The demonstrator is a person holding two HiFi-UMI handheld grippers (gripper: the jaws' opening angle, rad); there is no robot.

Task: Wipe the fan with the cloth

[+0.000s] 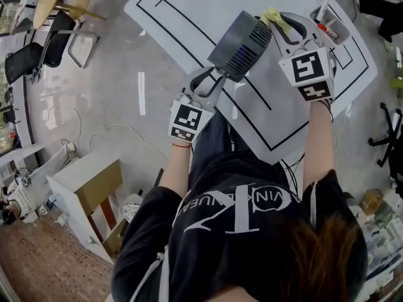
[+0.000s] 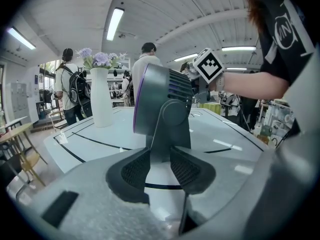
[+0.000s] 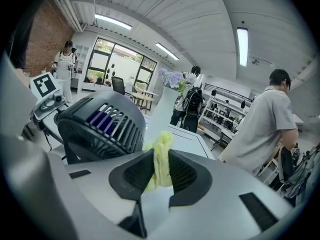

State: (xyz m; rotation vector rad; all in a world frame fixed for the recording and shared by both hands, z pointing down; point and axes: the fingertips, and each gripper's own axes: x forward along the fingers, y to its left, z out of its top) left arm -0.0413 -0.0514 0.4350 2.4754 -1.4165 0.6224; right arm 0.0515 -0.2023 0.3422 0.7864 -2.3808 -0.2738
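Observation:
A dark grey fan (image 1: 241, 44) with a slatted grille and purple blades stands on the white table (image 1: 286, 115). My left gripper (image 1: 213, 82) is shut on the fan's stand (image 2: 167, 129), both pads against it in the left gripper view. My right gripper (image 1: 281, 25) is shut on a yellow cloth (image 3: 160, 159), which sticks up between the pads. The cloth (image 1: 272, 15) lies against the right edge of the fan's grille (image 3: 107, 124).
A white vase (image 2: 101, 96) with purple flowers stands on the far side of the table. A small white tray (image 1: 332, 24) sits at the table's right corner. Several people stand around the room beyond the table. A low cabinet (image 1: 88, 194) stands on the floor at the left.

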